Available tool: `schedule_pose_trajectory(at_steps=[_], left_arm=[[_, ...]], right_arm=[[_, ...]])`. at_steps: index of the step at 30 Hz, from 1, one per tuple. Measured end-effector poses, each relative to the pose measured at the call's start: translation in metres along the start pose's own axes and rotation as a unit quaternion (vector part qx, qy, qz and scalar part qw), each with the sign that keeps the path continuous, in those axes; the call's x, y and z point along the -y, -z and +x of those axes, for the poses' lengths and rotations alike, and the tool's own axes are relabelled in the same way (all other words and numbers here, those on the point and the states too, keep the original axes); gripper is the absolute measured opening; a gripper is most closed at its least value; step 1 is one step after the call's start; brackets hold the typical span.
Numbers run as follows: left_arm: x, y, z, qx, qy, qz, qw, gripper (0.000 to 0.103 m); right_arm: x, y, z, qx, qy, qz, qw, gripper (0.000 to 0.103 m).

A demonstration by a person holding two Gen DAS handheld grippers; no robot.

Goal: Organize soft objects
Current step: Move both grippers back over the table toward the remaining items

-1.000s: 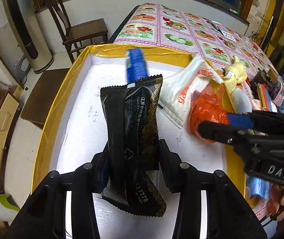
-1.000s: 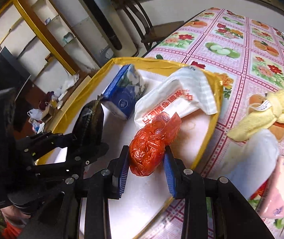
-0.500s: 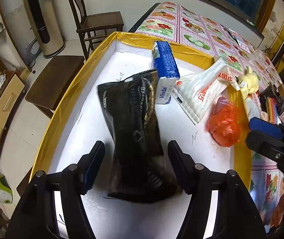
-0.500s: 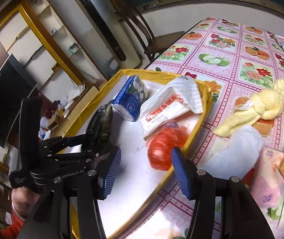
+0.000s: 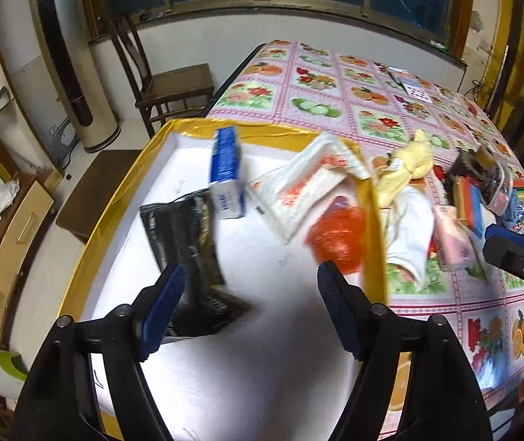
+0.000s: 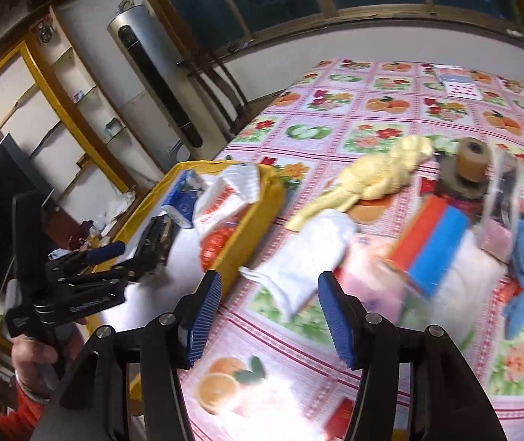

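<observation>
- Two tongs gape wide and empty: left tongs (image 5: 250, 305) over the tray (image 5: 107, 205), right tongs (image 6: 269, 308) over the worktop (image 6: 390, 117).
- Black packet (image 5: 181, 231) lies mid-left, red bag (image 5: 339, 239) centre-right.

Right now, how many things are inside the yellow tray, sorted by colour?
Black crinkly snack packet: 1
Blue tissue pack: 1
White plastic bag with red print: 1
Red-orange crumpled plastic bag: 1
Total in the yellow tray: 4

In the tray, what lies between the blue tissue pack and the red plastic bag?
The white bag with red print lies between the blue tissue pack and the red plastic bag, clearest in the left wrist view.
</observation>
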State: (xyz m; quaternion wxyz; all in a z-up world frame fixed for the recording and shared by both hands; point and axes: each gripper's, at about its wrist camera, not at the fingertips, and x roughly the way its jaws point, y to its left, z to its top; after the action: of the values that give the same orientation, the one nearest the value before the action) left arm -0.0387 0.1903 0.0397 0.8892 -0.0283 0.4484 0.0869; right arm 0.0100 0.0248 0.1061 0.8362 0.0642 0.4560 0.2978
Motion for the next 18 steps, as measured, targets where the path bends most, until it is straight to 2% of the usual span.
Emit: schedule_pose_trajectory(at_steps=[8,12,18], left_arm=[[0.067,-0.001,-0.02,0.037,0.009,0.043,0.9983,0.077],[0.104,0.0,-0.022,0.036,0.034,0.064,0.9967,0.079],[0.158,0.0,-0.02,0.039,0.046,0.092,0.9939,0.079]], right_arm=[[0.053,0.024,-0.03,0.024,0.057,0.038,0.997,0.061],[0.077,0.035,-0.047,0.034,0.074,0.063,0.995,0.062],[0.111,0.05,-0.077,0.051,0.109,0.086,0.989,0.067]])
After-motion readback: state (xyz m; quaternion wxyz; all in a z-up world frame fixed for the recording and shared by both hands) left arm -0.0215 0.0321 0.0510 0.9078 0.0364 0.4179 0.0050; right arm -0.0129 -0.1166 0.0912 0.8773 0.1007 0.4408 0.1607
